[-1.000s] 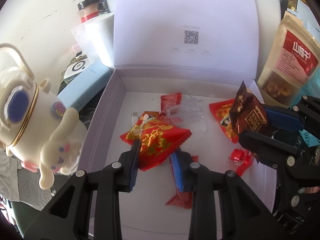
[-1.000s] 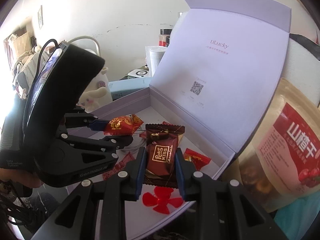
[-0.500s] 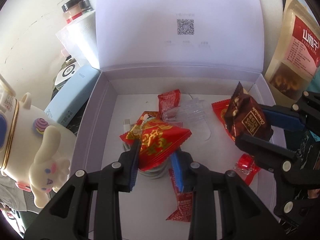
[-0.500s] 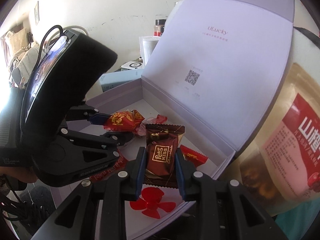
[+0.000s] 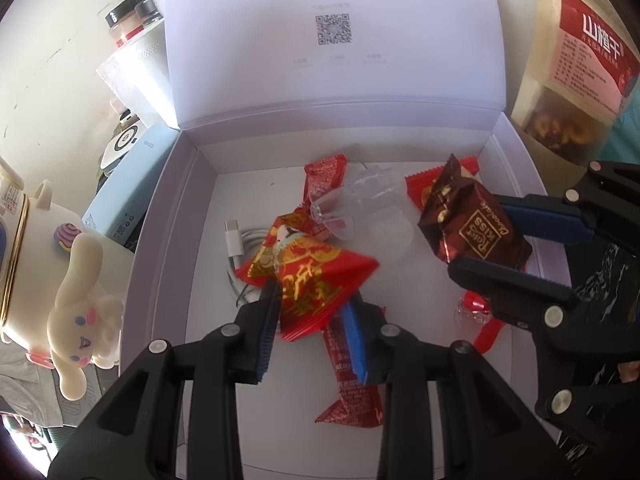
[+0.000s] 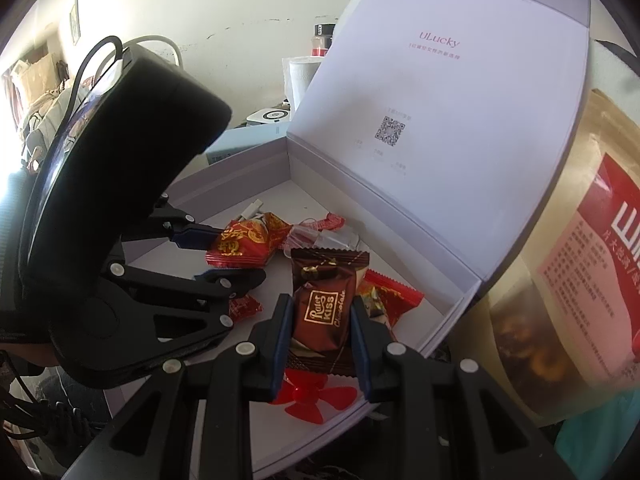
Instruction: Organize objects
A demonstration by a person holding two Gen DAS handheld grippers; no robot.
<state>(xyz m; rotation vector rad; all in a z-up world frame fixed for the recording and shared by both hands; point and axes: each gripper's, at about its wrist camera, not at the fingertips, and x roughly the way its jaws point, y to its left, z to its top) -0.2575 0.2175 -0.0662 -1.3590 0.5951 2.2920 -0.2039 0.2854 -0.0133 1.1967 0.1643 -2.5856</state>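
A white box (image 5: 160, 248) with its lid raised holds red candy wrappers, a clear plastic piece (image 5: 360, 208) and a white USB cable (image 5: 234, 248). My left gripper (image 5: 312, 320) is shut on a red and gold candy packet (image 5: 316, 276), held above the box floor; the same packet (image 6: 248, 244) shows in the right wrist view. My right gripper (image 6: 320, 332) is shut on a brown chocolate packet (image 6: 324, 304), also over the box, at its right side (image 5: 476, 228). A red plastic propeller (image 6: 312, 396) lies under it.
A cream toy figure on a white mug (image 5: 80, 308) stands left of the box, with a pale blue carton (image 5: 128, 184) and a paper roll (image 5: 140, 68) behind. A large snack pouch (image 5: 580, 64) leans at the box's right. Jars (image 5: 128, 20) stand at the back.
Both grippers have moved forward and lower over the box, still holding their packets. The box floor and its cable fill more of the left wrist view.
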